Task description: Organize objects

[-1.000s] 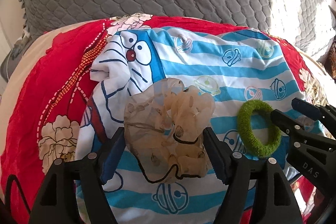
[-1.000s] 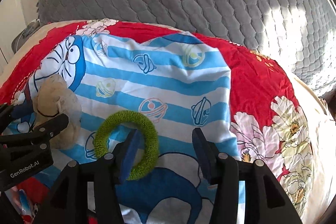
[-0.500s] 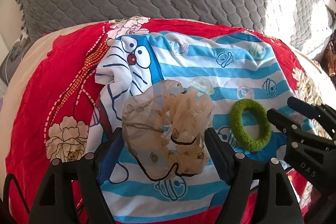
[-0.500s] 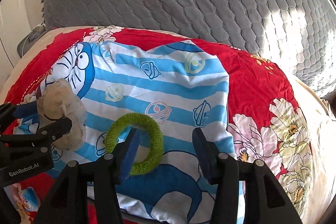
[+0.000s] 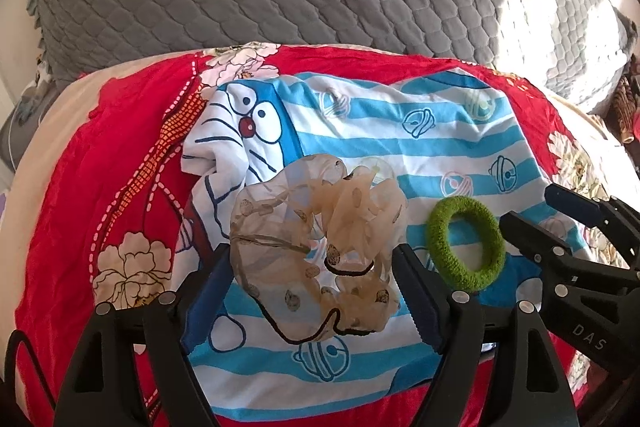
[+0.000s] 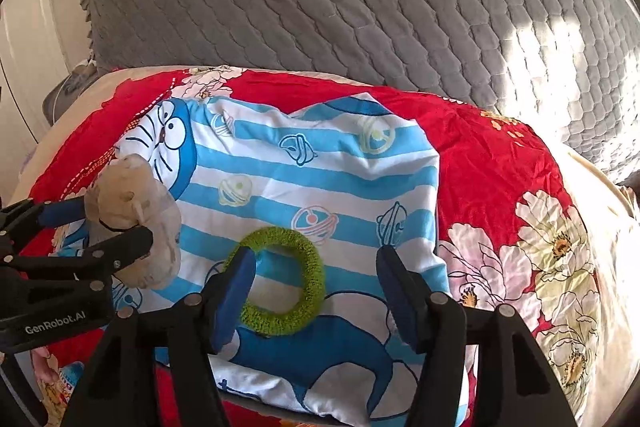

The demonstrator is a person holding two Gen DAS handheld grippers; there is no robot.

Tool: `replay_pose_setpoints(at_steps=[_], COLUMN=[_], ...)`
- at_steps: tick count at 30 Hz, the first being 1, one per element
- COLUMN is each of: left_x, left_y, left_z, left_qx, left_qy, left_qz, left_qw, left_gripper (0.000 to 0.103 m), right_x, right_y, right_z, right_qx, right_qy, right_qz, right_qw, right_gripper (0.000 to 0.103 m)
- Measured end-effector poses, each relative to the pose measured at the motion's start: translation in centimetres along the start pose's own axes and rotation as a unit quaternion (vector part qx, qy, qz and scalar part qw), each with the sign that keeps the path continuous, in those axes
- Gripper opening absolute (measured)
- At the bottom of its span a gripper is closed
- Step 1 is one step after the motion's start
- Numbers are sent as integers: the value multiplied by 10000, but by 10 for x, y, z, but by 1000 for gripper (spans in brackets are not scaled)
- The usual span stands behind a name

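A sheer beige scrunchie [image 5: 320,247] with dark dots sits between the jaws of my left gripper [image 5: 316,291], which is shut on it and holds it above a blue-and-white striped cartoon cloth [image 5: 400,147]. It also shows at the left of the right wrist view [image 6: 134,223]. A green fuzzy hair tie [image 5: 464,243] lies flat on the cloth just right of the scrunchie. In the right wrist view the green hair tie [image 6: 280,279] lies by the left finger of my open right gripper [image 6: 316,283], which holds nothing.
The striped cloth lies on a red floral bedspread [image 6: 500,195]. A grey quilted cover [image 6: 320,7] rises behind it, with sunlight on its right side. The bed edge runs below the grippers.
Both grippers have pulled back and risen, so the cloth and bedspread look farther away. The scrunchie stays in the left gripper. The green hair tie stays on the cloth.
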State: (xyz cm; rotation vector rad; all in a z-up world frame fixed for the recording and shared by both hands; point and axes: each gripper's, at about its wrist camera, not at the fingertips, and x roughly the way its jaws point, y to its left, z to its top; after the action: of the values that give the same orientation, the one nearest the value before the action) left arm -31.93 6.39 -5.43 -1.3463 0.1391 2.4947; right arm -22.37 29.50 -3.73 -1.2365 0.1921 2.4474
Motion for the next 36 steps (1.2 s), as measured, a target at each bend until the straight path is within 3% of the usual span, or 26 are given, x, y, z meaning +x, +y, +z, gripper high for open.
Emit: replay_pose_setpoints(at_steps=[9,25,36], left_x=[-8,-32,-64], left_y=[1,-3,-5], left_z=[2,-4,-4], left_qx=[140,112,105], left_qy=[-115,-233,-414], left_qz=[148,99,134], left_qw=[9997,9996,9990], left_gripper=[86,86,86], right_x=[-1,-22,-58], right_y=[-1,2,5], right_z=[0,2,7], right_qx=[7,-52,-137], right_qy=[6,-103,-336], right_qz=[-6,-54,-123], right_qw=[10000,9999,9993], right_gripper=[63,63,73])
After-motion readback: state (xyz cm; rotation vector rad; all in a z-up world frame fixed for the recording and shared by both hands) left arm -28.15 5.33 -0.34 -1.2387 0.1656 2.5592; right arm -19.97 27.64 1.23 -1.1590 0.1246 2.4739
